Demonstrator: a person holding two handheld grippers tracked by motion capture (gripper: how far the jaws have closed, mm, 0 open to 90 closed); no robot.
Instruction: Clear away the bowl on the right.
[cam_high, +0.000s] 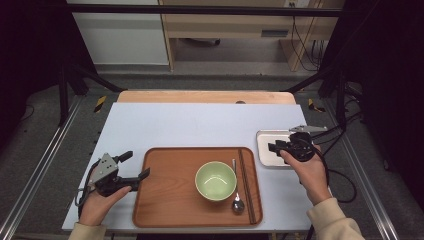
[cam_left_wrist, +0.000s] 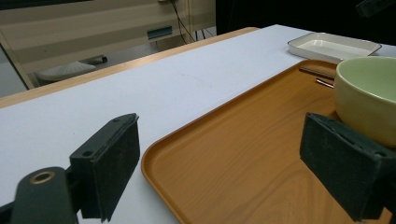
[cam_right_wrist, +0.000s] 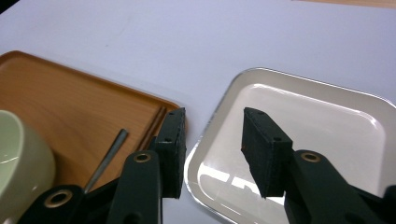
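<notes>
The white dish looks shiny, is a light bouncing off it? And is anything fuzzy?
Yes: in the right gripper view the white dish shows bright patches of glare near its close edge, while the right gripper pads look soft, too close to be sharp. In the left gripper view the green bowl is slightly blurred. In the high view the room around the table is dark.

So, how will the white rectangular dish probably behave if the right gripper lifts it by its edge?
The white dish looks glossy, with reflections on its floor, so the pads may slip on the rim. It is shallow and flat, so held by one edge it would probably tilt down at the far side. It looks rigid and perhaps ceramic, so likely fragile if dropped. The right gripper hangs open over its near edge.
</notes>
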